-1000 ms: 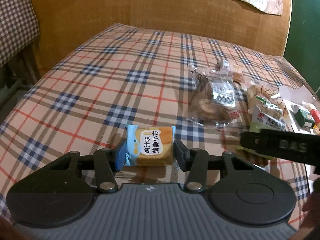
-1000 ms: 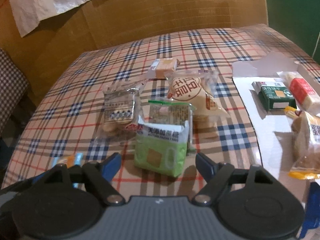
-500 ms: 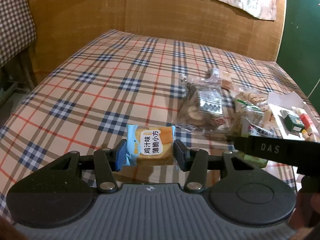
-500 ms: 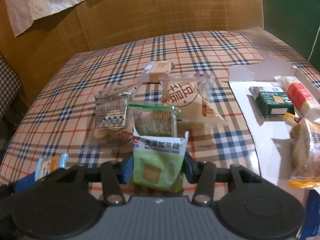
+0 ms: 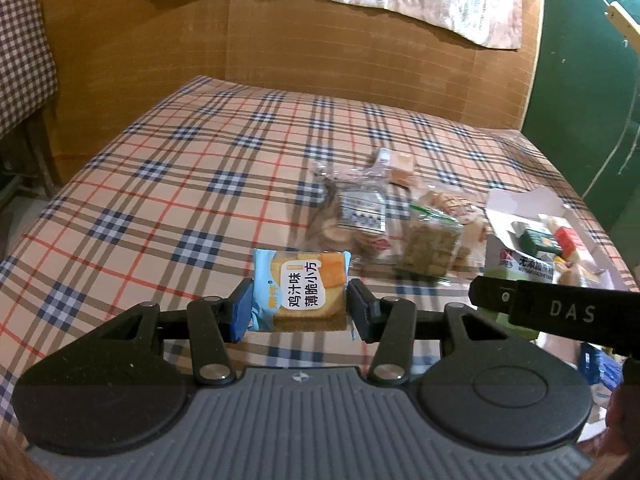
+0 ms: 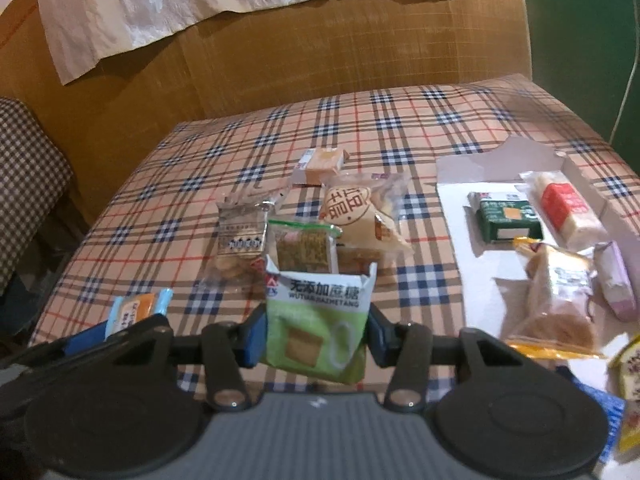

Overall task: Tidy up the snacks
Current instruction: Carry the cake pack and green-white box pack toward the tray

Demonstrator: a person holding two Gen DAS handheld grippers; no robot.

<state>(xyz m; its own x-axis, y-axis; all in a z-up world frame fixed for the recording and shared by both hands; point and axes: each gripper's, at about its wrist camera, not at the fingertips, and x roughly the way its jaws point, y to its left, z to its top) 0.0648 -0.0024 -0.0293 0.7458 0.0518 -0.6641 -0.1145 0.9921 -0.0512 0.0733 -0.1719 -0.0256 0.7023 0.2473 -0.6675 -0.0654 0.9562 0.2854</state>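
Both packs looked light, crinkly and crushable, so the left gripper [image 5: 300,310] pinched the cracker pack [image 5: 302,288] and the right gripper [image 6: 316,338] the green pack [image 6: 318,330] by their side edges.

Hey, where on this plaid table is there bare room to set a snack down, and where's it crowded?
Bare plaid tablecloth runs along the whole left side and the far edge by the brown backrest. Crowded: the middle, around the clear cookie pack, green-sealed pack and orange box. The white tray on the right is mostly full.
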